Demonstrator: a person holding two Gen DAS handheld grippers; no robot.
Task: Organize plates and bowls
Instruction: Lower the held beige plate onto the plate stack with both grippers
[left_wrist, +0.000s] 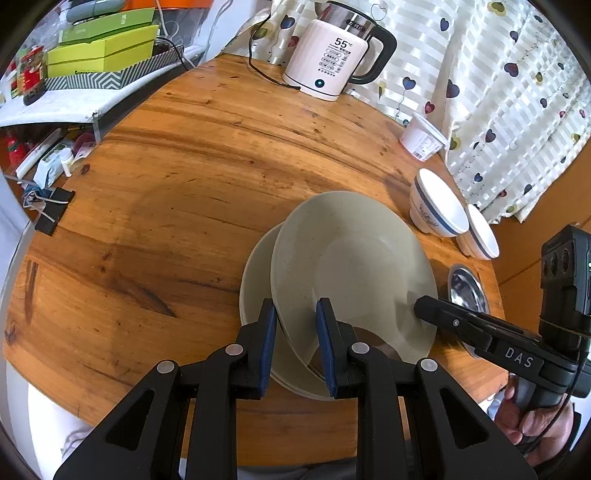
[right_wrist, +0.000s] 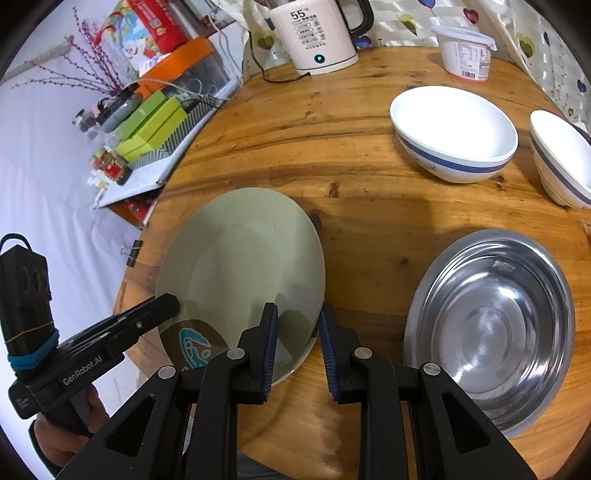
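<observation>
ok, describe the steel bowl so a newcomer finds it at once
On the round wooden table, look at the near edge, right of the green plates. The steel bowl sits there, in front of two white bowls; it is the only shiny metal dish, wide and shallow.

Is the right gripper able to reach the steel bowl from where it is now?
Probably yes. The right gripper is open, its fingers astride the near rim of the green plate, and the steel bowl sits just to its right with bare table between and nothing blocking the way.
</observation>
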